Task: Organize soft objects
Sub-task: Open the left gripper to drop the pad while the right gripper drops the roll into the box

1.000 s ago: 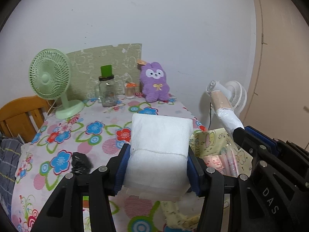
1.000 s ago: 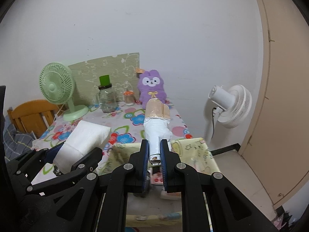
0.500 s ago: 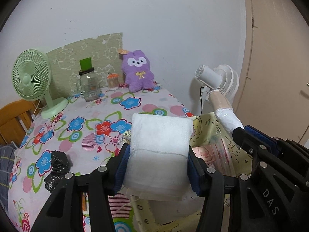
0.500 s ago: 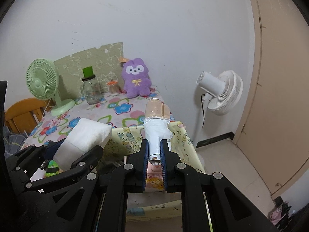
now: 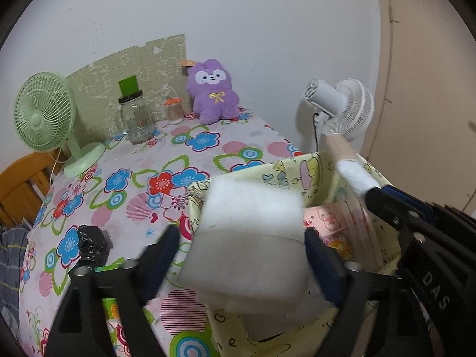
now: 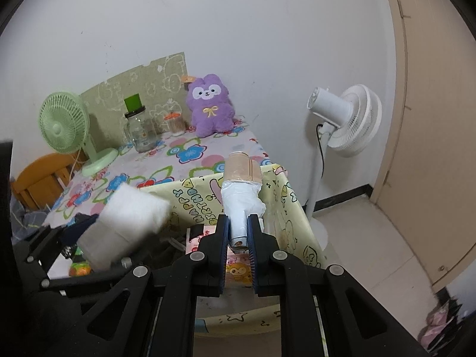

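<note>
- Table (image 5: 208, 148): floral cloth; the green fan (image 5: 44, 116), jar (image 5: 135, 119) and plush (image 5: 212, 92) stand along the far edge, well apart from both tongs.
- Black lump (image 5: 90, 247): lies on the cloth just left of the left gripper. What it is cannot be told.
- Left gripper (image 5: 241, 247): released. The left finger stands clear of the pad (image 5: 250, 238); the right finger is at the pad's right side, contact unclear because of motion blur.
- Pad: white, soft, block-shaped, broad face up, long axis across the jaws. It hangs over the left rim of the bin (image 5: 321, 172), partly above the cloth.
- Bin: yellow fabric, open top, at the table's right edge, directly below and ahead of both grippers.
- Right gripper (image 6: 238, 232): clenched on the roll (image 6: 241, 190).
- Roll: white-wrapped with a tan end, long axis pointing forward along the fingers, above the bin's middle.
- Judgement: both items go down into the bin; the pad appears to need a shift rightward to clear the rim.
</note>
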Demonstrator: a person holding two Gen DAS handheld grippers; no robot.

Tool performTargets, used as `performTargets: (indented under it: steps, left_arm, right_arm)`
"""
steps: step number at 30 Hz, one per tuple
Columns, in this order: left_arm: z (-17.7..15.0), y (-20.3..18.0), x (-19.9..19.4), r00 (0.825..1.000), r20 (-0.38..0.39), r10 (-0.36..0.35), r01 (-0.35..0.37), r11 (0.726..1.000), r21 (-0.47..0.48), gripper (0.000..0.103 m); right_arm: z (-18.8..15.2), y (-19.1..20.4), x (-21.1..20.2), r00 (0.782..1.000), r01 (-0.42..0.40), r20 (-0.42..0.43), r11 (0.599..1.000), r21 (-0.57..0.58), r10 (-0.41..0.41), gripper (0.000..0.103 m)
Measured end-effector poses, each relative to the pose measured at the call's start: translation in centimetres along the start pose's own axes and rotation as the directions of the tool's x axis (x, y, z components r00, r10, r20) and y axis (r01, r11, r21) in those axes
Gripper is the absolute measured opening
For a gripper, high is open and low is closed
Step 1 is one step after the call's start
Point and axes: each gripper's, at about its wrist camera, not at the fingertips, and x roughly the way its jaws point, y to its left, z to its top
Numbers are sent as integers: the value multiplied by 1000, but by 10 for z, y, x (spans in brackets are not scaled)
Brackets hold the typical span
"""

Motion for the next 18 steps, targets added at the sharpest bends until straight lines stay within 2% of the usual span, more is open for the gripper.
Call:
performTargets:
  steps: [6, 7, 9, 10, 11, 13, 18]
  left_arm:
    - [-5, -9, -8, 1000, 21, 0, -1, 999, 52, 96]
    - [-5, -9, -9, 1000, 21, -5, 4, 999, 48, 96]
    - [-5, -8, -11, 1000, 20, -10, 10, 999, 40, 97]
    - [-4, -7, -12, 1000, 22, -11, 10, 999, 36, 97]
    - [-4, -6, -13, 1000, 24, -12, 11, 999, 31, 98]
    - [-4, -4, -16, 999, 29, -16, 16, 1000, 22, 99]
    - [-3, 0, -26, 999, 48, -24, 24, 1000, 5, 103]
  right_arm:
    - [0, 5, 4, 1000, -20, -24, 1000, -9, 20, 19]
    - [0, 6, 4, 999, -22, -27, 1000, -12, 21, 23]
    - [-1, 9, 4, 999, -28, -36, 1000, -14, 28, 40]
    - [-1, 9, 3, 999, -35, -38, 999, -10, 35, 56]
    - [-1, 9, 2, 999, -41, -34, 999, -4, 40, 66]
    - [-1, 10, -2, 999, -41, -18, 999, 11, 41, 74]
    - [2, 17, -10, 999, -32, -3, 999, 0, 32, 84]
